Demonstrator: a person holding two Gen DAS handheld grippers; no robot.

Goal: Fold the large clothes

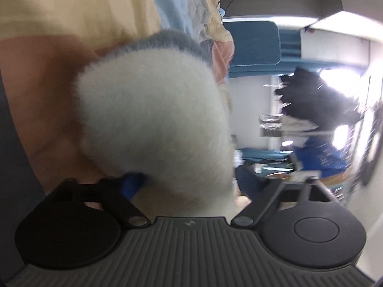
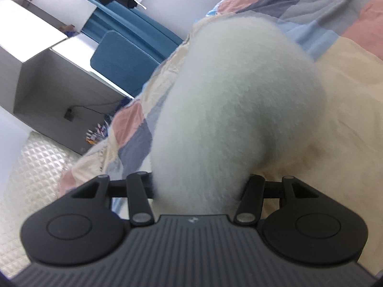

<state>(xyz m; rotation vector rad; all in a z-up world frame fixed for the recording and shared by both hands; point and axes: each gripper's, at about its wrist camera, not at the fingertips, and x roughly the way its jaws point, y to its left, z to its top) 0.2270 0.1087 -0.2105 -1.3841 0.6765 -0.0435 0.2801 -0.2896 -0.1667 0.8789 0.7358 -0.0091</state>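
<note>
A fluffy white fleece garment (image 1: 153, 119) fills the middle of the left wrist view, with a grey-blue band along its upper edge. My left gripper (image 1: 191, 184) is shut on this garment; a blue finger pad (image 1: 132, 184) presses into its lower edge. The same white garment (image 2: 229, 110) bulges out in the right wrist view, and my right gripper (image 2: 199, 186) is shut on it, with the fingertips buried in the fleece. Both grippers hold the garment above a patchwork bedspread (image 2: 335, 47) of cream, pink, blue and grey squares.
The bedspread (image 1: 71, 24) lies behind the garment in the left wrist view. A blue padded chair (image 2: 124, 64) and white cabinets (image 2: 47, 47) stand beside the bed. Dark clothes (image 1: 311, 100) hang in the room. A quilted white mat (image 2: 31, 167) covers the floor.
</note>
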